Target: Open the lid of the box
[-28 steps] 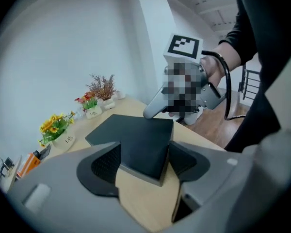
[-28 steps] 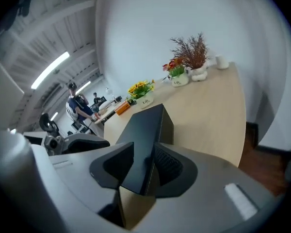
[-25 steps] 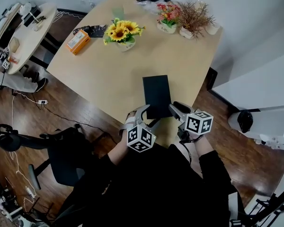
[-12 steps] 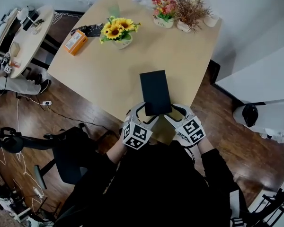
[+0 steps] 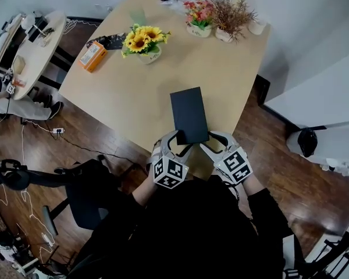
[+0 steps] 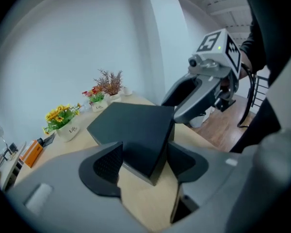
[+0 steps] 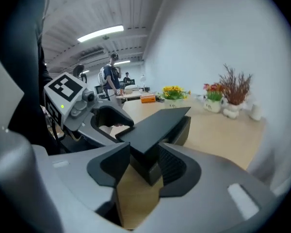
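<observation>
A flat black box point(image 5: 189, 115) lies on the wooden table point(image 5: 122, 92), close to its near edge. My left gripper point(image 5: 179, 142) straddles the box's near-left corner, and my right gripper point(image 5: 214, 140) straddles the near-right corner. In the left gripper view the box point(image 6: 131, 130) pokes a corner between the left gripper's point(image 6: 143, 161) pads, which are closing beside its sides. The right gripper view shows the same: the box point(image 7: 160, 123), its top slab overhanging the body, sits between the closing pads of the right gripper point(image 7: 144, 164).
A sunflower pot point(image 5: 144, 42) and an orange packet point(image 5: 93, 55) stand at the back left. A pink flower pot point(image 5: 199, 16) and a dried plant point(image 5: 231, 19) stand at the far edge. A black chair point(image 5: 87, 196) is left of me, with a round table point(image 5: 29, 45) beyond.
Both grippers have moved forward onto the box's near corners. The right one swung in from the right side. The box itself has stayed flat on the table.
</observation>
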Motion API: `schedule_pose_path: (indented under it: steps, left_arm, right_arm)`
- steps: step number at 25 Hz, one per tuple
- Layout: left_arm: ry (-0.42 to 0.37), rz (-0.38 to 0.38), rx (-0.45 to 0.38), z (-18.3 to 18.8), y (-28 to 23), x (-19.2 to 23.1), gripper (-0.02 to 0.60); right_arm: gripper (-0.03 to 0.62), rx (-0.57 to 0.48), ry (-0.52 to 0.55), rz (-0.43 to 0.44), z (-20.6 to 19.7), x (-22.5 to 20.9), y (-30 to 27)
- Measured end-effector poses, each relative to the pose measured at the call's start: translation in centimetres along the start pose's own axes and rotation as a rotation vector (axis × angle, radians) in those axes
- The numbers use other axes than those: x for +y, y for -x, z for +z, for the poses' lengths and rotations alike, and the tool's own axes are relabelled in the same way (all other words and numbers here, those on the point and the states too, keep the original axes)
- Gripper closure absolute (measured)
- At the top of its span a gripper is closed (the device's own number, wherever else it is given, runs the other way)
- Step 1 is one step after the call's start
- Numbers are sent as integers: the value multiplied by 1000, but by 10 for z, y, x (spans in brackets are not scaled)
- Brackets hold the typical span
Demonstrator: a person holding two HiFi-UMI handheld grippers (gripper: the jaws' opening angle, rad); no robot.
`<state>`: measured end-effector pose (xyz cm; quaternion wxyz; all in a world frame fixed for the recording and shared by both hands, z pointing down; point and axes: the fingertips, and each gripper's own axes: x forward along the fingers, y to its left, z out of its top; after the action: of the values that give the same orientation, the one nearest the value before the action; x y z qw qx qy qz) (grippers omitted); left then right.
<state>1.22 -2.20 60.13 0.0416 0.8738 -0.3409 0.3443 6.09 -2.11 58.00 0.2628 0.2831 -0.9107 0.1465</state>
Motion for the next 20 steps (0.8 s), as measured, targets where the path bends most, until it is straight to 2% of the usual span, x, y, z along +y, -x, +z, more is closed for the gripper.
schedule_pose_path:
  steps: [2, 4, 6, 9, 10, 11, 12, 14, 16, 18, 20]
  left_arm:
    - [-74, 6, -11, 5, 4, -3, 318]
    - [-169, 16, -33, 14, 8, -6, 321]
    - [-222, 34, -52, 23, 11, -6, 321]
    - [-190, 97, -92, 37, 25, 6, 327]
    - [-160, 118, -106, 41, 31, 12, 354]
    - [-122, 130, -116, 42, 36, 17, 400]
    - [-73, 133, -124, 40, 41, 22, 409]
    - [45, 128, -136, 31, 45, 30, 476]
    - [177, 124, -166, 19, 52, 40, 486]
    - [380, 110, -251, 11, 62, 54, 499]
    - [636, 99, -340, 2, 71, 70, 516]
  right_arm:
    - [428, -56, 3, 25, 24, 8, 8]
    - [454, -108, -91, 96, 46, 13, 11]
    - [468, -136, -150, 160, 65, 20, 8]
    - [465, -153, -104, 226, 89, 43, 3]
    - [464, -160, -84, 243, 97, 50, 2]
    - [464, -172, -63, 253, 104, 54, 1]
    - [463, -188, -40, 253, 109, 56, 2]
    - [457, -225, -13, 224, 116, 53, 7]
    - [513, -284, -77, 190, 119, 40, 15]
    - [513, -312, -195, 148, 113, 18, 23]
    - [517, -261, -241, 43, 93, -10, 21]
